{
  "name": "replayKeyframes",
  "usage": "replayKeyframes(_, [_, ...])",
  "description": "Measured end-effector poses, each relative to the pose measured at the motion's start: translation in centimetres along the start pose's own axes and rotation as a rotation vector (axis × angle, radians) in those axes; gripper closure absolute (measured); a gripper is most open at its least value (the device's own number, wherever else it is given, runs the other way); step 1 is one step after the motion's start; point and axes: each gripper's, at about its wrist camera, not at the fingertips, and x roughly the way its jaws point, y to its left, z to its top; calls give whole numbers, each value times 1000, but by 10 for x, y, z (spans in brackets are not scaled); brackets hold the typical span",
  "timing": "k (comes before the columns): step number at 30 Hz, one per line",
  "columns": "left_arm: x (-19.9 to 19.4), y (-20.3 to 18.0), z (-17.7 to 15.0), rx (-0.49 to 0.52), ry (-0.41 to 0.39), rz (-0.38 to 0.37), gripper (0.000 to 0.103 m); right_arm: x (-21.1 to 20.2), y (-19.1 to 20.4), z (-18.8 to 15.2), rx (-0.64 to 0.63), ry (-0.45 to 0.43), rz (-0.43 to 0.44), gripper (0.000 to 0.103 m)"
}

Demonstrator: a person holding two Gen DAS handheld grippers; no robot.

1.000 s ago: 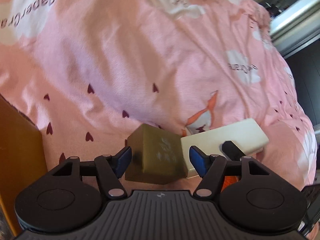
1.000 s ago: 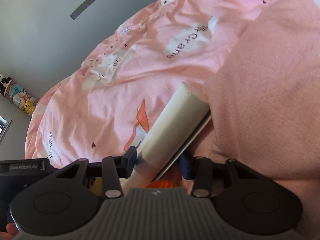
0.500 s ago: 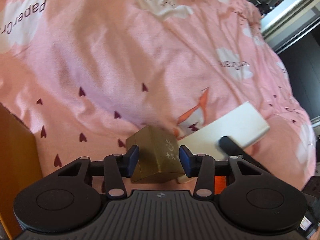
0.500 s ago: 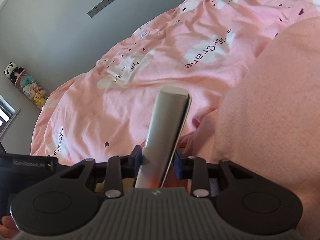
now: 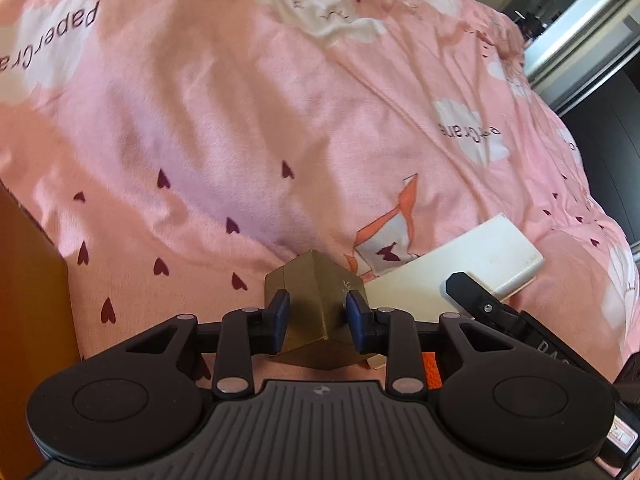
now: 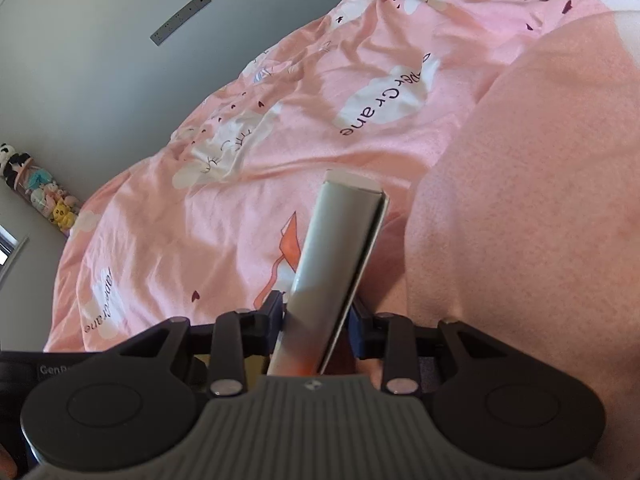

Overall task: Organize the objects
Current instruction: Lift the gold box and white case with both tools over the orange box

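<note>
The left claw (image 5: 319, 317) has just been closing and now pinches a small gold box (image 5: 316, 304) between its blue pads, low over the pink duvet (image 5: 240, 120) of the bed. The right claw (image 6: 318, 325) clamps a long white box (image 6: 334, 264), tilted up beside a pink pillow (image 6: 540, 200); the two boxes seem to touch, though blur hides it.

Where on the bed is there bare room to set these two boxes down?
Free: the pink duvet beyond the gold box, up to the cloud prints. Crowded: near the white box, pink pillow and the wooden edge.
</note>
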Motion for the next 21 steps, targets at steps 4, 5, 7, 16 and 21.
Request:
replayKeyframes(4, [12,6,-3,-71,42,23,36,0,-3,-1,17,5,10,67])
replayKeyframes(5, [14,6,-4,-79,44,25,31,0,-3,-1,18,6,11,67])
replayKeyframes(7, [17,6,-6,-81,49,29,26,0,-3,-1,16,5,10,67])
replayKeyframes(16, [2,-57,-10,323,-25,210,33,1,-3,-1,15,5,9,67])
replayKeyframes(21, [15,-73,-3,377,23,276,30,-2,-2,-1,7,10,18,67])
